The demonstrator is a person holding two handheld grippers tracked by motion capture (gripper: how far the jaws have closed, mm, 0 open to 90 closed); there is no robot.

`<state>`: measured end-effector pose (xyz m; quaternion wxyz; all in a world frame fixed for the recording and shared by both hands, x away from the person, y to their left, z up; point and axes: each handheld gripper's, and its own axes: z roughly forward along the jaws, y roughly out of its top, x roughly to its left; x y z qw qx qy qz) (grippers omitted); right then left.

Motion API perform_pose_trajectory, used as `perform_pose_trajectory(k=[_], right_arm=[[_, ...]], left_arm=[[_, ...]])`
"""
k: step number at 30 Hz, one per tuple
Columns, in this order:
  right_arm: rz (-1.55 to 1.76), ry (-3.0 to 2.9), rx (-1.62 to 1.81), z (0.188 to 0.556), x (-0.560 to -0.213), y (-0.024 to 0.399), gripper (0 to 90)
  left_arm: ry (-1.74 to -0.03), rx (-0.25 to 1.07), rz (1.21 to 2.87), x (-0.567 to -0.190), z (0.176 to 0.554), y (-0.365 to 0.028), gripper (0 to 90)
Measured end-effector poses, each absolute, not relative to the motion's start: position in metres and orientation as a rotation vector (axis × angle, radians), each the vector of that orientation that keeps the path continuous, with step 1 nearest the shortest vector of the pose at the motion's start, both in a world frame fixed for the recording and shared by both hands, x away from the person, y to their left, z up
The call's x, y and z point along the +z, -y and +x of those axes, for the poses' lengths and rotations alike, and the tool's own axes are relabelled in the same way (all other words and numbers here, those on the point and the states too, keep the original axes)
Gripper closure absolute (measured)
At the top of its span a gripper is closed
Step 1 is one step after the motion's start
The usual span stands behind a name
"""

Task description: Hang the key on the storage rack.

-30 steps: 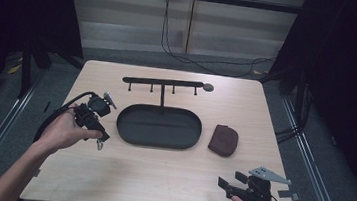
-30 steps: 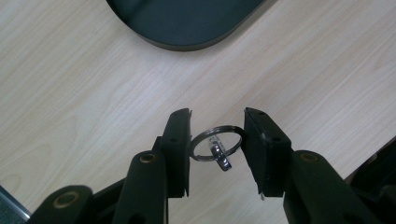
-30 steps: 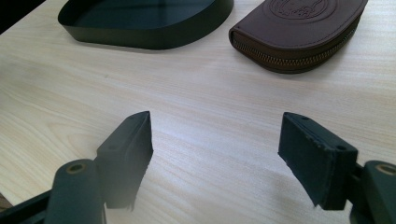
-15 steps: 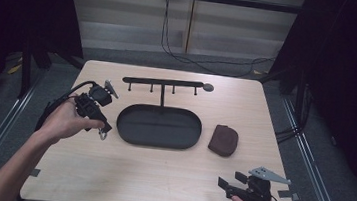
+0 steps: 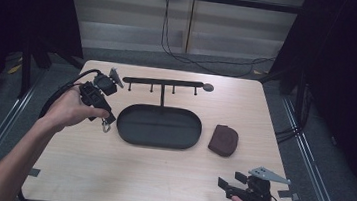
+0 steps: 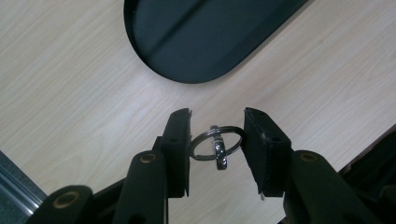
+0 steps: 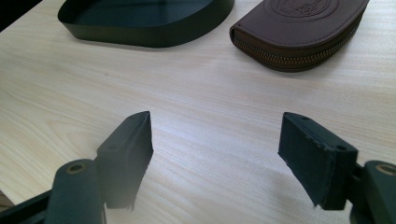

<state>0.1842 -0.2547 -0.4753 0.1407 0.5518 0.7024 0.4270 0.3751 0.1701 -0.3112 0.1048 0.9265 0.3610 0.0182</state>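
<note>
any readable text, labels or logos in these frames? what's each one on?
No legible text anywhere.
Brown zip pouch: a round embossed emblem on its top face, too shallow and blurred to read.
Black oval tray, hook rack, key ring in the left gripper: no markings visible.

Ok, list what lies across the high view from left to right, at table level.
Left tongs holding a key ring → black oval tray → brown zip pouch → right tongs, open, at the near right edge. The hook rack behind the tray spans too wide to place.
</note>
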Motion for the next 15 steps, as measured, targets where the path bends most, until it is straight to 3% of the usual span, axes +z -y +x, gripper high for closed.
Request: perform_pose_trajectory(k=[15], right_arm=[[1.594,-2.03,1.237,0.184,-0.475,0.255,25.9]], left_arm=[[-1.084,0.049,2.757,-0.294,0.396,-0.149,62.8]])
